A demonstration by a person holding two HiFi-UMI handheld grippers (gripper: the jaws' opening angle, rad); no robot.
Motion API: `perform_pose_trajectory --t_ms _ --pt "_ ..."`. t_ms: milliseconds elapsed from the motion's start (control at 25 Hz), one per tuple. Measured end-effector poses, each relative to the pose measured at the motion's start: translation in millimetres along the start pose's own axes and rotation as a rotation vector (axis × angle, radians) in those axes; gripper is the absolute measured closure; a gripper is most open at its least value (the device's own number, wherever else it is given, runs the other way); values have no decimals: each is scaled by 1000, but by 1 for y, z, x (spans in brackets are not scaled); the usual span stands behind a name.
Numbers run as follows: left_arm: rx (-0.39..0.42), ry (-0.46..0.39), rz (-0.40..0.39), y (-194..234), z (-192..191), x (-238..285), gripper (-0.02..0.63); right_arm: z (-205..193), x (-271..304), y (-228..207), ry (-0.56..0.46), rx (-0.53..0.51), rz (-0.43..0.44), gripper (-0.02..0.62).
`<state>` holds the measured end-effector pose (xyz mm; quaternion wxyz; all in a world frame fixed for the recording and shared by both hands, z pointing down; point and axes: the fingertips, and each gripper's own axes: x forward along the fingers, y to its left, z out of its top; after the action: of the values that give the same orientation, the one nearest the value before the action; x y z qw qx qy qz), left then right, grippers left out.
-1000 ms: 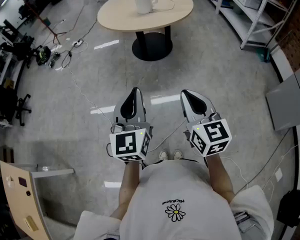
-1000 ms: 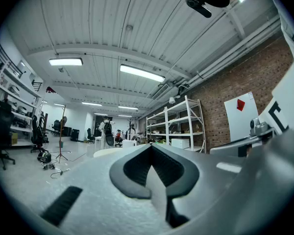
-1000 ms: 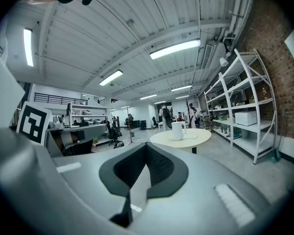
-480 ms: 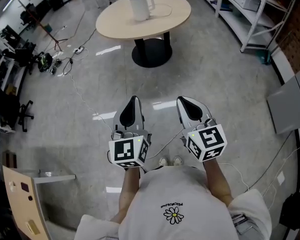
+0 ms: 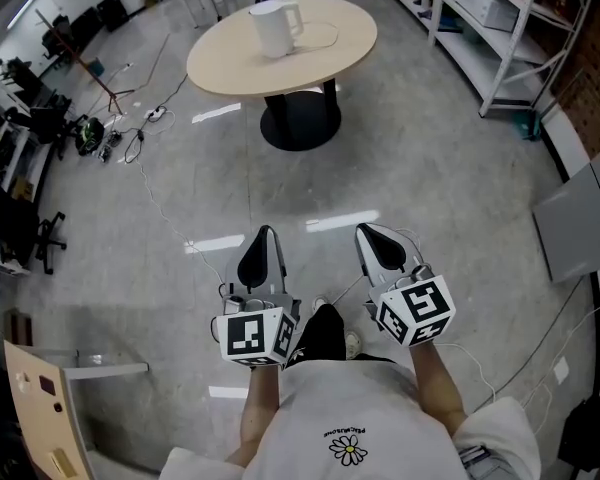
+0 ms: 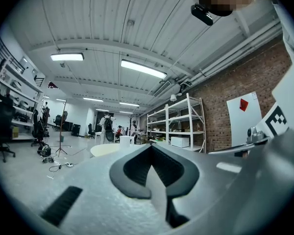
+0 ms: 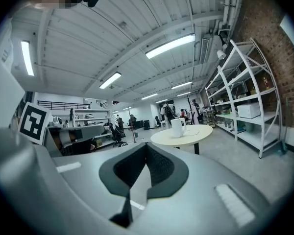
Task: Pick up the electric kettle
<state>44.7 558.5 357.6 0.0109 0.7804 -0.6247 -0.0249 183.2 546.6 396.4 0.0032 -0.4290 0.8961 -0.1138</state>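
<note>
A white electric kettle (image 5: 276,28) stands on a round beige table (image 5: 320,53) far ahead of me; it also shows small in the right gripper view as the kettle (image 7: 177,127) on the table (image 7: 186,136). My left gripper (image 5: 263,236) and right gripper (image 5: 372,233) are held side by side over the bare floor, well short of the table. Both point level and both are shut with nothing between the jaws. In the left gripper view the table (image 6: 104,149) peeks over the jaws and the kettle (image 6: 126,140) is tiny.
White metal shelving (image 5: 500,28) lines the right side. Cables and stands (image 5: 110,108) lie on the floor at the left, with office chairs (image 5: 30,228) beyond. A beige panel (image 5: 40,398) stands at the lower left, a grey board (image 5: 580,218) at the right.
Both grippers have sunk lower in the head view, toward my body. The table and kettle have shifted slightly left and down in the picture. Both jaws stayed shut.
</note>
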Motion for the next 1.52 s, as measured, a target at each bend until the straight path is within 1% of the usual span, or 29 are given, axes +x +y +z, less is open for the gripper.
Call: perform_pose_trajectory --t_ms 160,280,440,600,680,840,960,1040,1080,1120,1200,1280,1360,1520 --pt "-46 9 18 18 -12 27 604 -1 22 -18 14 5 -6 589" --pt "-61 8 28 38 -18 54 604 -1 51 -31 28 7 -3 589" --pt "-83 -11 37 70 -15 100 604 9 107 -52 43 11 -2 589" --pt "-107 -25 44 118 -10 150 604 25 172 -57 48 11 23 589" --pt "-87 -25 13 136 -7 179 604 37 205 -62 48 -2 24 589" --pt "-5 -52 -89 163 -6 234 604 60 264 -82 31 0 8 583" --pt "31 -48 -101 181 -12 280 604 70 298 -103 23 -4 -16 578" --pt "60 -46 -97 188 -4 311 604 73 319 -118 15 9 -43 572" --pt "58 -46 -90 191 0 325 604 74 329 -124 10 24 -53 572" --pt "38 -46 -80 195 2 339 604 74 341 -131 7 42 -58 569" --pt "-40 -44 -49 208 1 370 604 74 368 -144 10 75 -57 569" --pt "-106 -40 -21 219 -2 399 604 76 396 -155 18 83 -48 554" --pt "-117 -45 -14 225 -4 423 604 83 417 -165 3 68 -49 551" --pt "-86 -68 -10 248 0 470 604 101 463 -196 -37 61 -51 551"
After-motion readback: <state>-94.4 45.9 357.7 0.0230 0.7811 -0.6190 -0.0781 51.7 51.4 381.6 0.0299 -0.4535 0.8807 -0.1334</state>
